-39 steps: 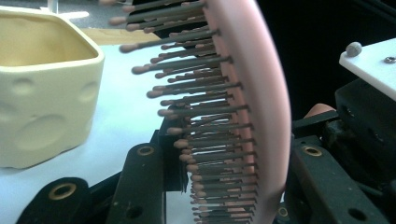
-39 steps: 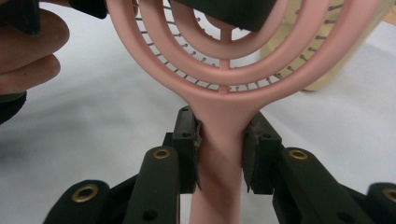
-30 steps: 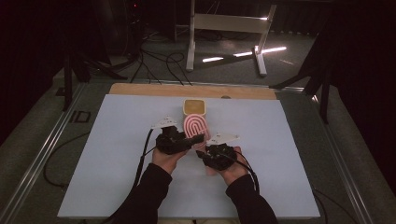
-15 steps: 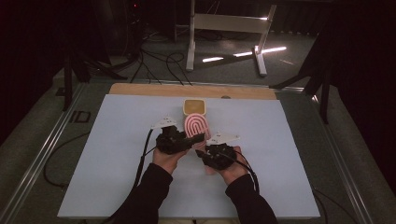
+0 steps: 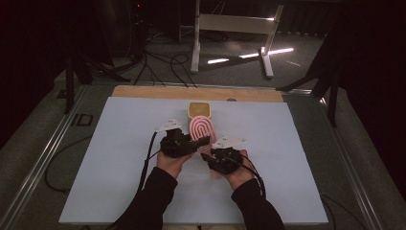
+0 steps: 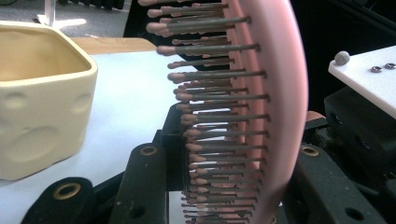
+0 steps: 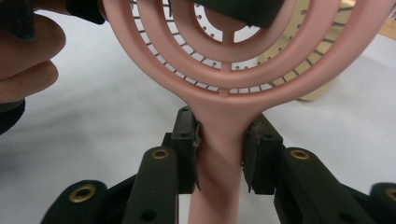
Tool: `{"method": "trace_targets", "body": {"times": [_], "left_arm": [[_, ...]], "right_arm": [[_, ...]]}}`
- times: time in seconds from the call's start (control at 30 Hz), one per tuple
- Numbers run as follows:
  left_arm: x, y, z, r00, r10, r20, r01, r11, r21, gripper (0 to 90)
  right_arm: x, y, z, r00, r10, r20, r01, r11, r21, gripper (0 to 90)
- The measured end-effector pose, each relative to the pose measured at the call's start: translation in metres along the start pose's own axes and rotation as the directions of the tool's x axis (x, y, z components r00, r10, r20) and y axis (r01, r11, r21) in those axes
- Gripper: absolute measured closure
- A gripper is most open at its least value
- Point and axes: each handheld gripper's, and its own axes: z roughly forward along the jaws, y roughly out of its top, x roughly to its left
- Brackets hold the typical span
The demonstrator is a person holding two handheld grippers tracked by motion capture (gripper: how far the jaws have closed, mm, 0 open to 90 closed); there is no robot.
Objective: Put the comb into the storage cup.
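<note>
You held a pink hairbrush (image 5: 201, 130) with both tongs near the middle of the desk (image 5: 110, 143), a little toward its far edge. Your right tongs (image 7: 219, 154) were clamped on the handle just below the brush head, one pad (image 7: 187, 140) pressed against each side of the handle; in the high view your right tongs (image 5: 218, 154) sat nearer to you than the brush head. Your left tongs (image 6: 224, 186) were closed across the head itself, one jaw on the bristle side and the other against the smooth pink back, so that the bristles pointed leftward in the left gripper view. In the high view your left tongs (image 5: 184, 143) met the brush from its left side. The head stood on edge rather than flat, its open concentric rings facing the right gripper's camera. A cream-yellow cup (image 5: 200, 110) stood on the desk just beyond the brush, toward the far edge, open side up and with dimpled walls; whether the brush touched it could not be told. The white plate (image 6: 369, 74) on your right tongs appeared at the right of the left gripper view. Both your hands (image 5: 174, 163) rested low over the desk.
</note>
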Motion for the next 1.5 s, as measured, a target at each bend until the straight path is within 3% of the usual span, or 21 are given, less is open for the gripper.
{"method": "trace_targets", "body": {"times": [0.53,0.83,0.9,1.0,1.5], "left_arm": [[0.002,0.003,-0.004,0.9995,0.014,-0.027,-0.014,0.9999,-0.003,64.1],[0.004,0.006,-0.009,0.999,0.015,-0.042,-0.016,0.9997,-0.016,64.1],[0.006,0.008,-0.012,0.9988,0.012,-0.048,-0.013,0.9997,-0.021,64.1],[0.007,0.009,-0.014,0.9986,0.013,-0.051,-0.015,0.9995,-0.026,64.1],[0.01,0.021,-0.023,0.9969,0.018,-0.076,-0.022,0.9986,-0.049,64.1]], "right_arm": [[-0.001,0.0,-0.005,0.9997,0.006,0.026,-0.006,1.0,-0.014,56.0],[-0.002,-0.001,-0.01,0.9998,0.008,0.017,-0.007,0.999,-0.038,32.6],[-0.001,-0.001,-0.012,0.9997,0.003,0.025,-0.002,0.999,-0.045,17.8],[-0.001,-0.002,-0.014,0.999,0.013,0.042,-0.011,0.998,-0.054,9.1],[-0.014,-0.02,-0.029,0.9975,0.053,0.047,-0.048,0.994,-0.099,7.9]]}}
